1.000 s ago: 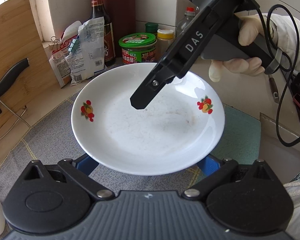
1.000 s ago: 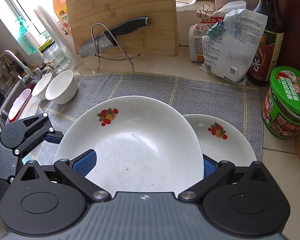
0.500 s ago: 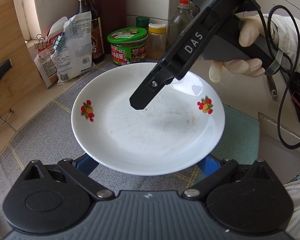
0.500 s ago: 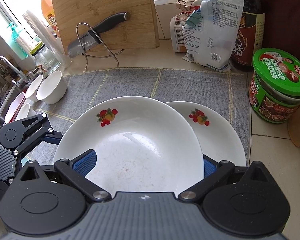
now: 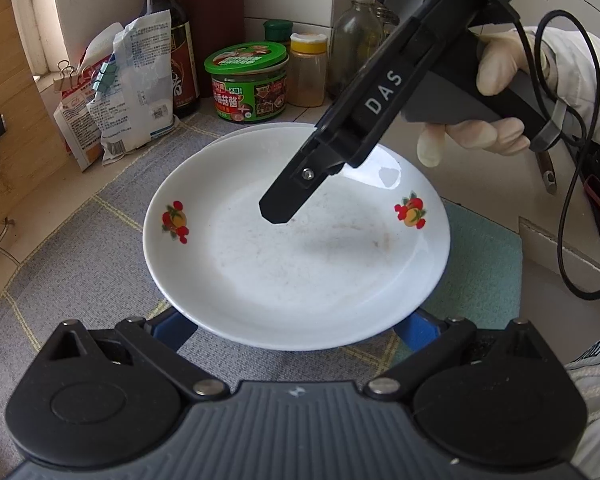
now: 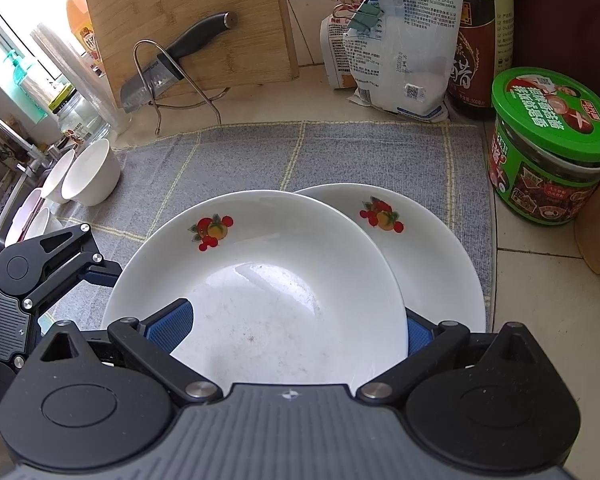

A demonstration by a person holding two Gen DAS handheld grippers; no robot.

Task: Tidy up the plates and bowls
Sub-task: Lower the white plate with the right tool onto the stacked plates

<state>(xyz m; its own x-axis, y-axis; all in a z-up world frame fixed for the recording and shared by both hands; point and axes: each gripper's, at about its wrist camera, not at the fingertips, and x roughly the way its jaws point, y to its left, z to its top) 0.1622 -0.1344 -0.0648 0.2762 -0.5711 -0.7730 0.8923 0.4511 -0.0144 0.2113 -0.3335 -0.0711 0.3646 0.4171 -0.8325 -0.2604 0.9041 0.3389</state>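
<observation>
Right gripper [image 6: 292, 320] clamped on the fruit-patterned white plate [image 5: 300, 272], one blue pad over the inner face, the other behind the rim. Plate held just above the grey checked mat [image 6: 380, 152], overlapping a second matching plate [image 6: 428, 264] lying on the mat's right end. Left gripper [image 5: 296, 324] set against the same plate from the opposite side; both of its blue pads tucked under the near rim and mostly covered, so cannot tell whether closed on it or merely beneath it. Seen from the left wrist, only a thin arc of the second plate, the rest masked by the held one. Close around: a green-lidded jar [image 6: 552, 152] just off the mat's right edge, a dark sauce bottle [image 6: 484, 48] and clipped bags [image 6: 396, 48] behind it, a wooden cutting board [image 6: 188, 20] upright at the back with a knife [image 6: 172, 68] propped in a wire rack [image 6: 180, 80]. Small white bowls [image 6: 92, 176] at the mat's far left, near a tap [image 6: 4, 132]. Gloved hand [image 5: 496, 100] on the right handle, a black cable [image 5: 572, 200] looping below it. Labels on jar and bottle too small to read.
</observation>
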